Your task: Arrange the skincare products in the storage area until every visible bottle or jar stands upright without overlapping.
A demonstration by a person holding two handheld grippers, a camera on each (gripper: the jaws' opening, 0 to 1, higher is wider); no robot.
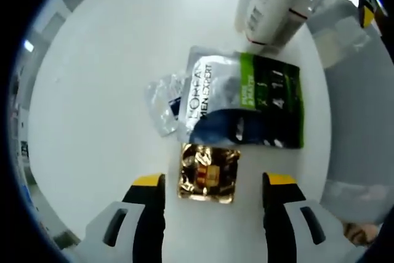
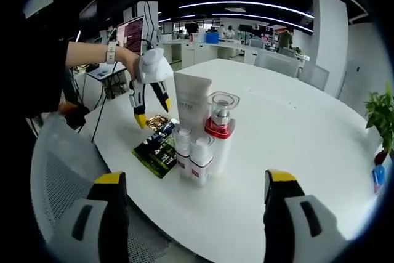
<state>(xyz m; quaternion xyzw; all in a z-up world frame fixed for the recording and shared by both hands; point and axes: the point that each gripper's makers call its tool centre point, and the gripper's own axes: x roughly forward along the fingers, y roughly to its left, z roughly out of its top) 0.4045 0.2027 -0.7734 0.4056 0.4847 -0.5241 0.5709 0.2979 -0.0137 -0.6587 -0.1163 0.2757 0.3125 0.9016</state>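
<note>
We hold both grippers' fingers apart, gripping nothing: the crinkled gold sachet (image 1: 209, 173) lies flat between the left gripper (image 1: 213, 188) fingers; white upright bottles (image 2: 199, 143) stand ahead of the right gripper (image 2: 194, 189).

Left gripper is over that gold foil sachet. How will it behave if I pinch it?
The gold foil sachet lies flat and crinkled on the table, so it is probably light and floppy. Its shiny foil may slip. Lying flat between the open left gripper jaws, it offers little edge.
</note>
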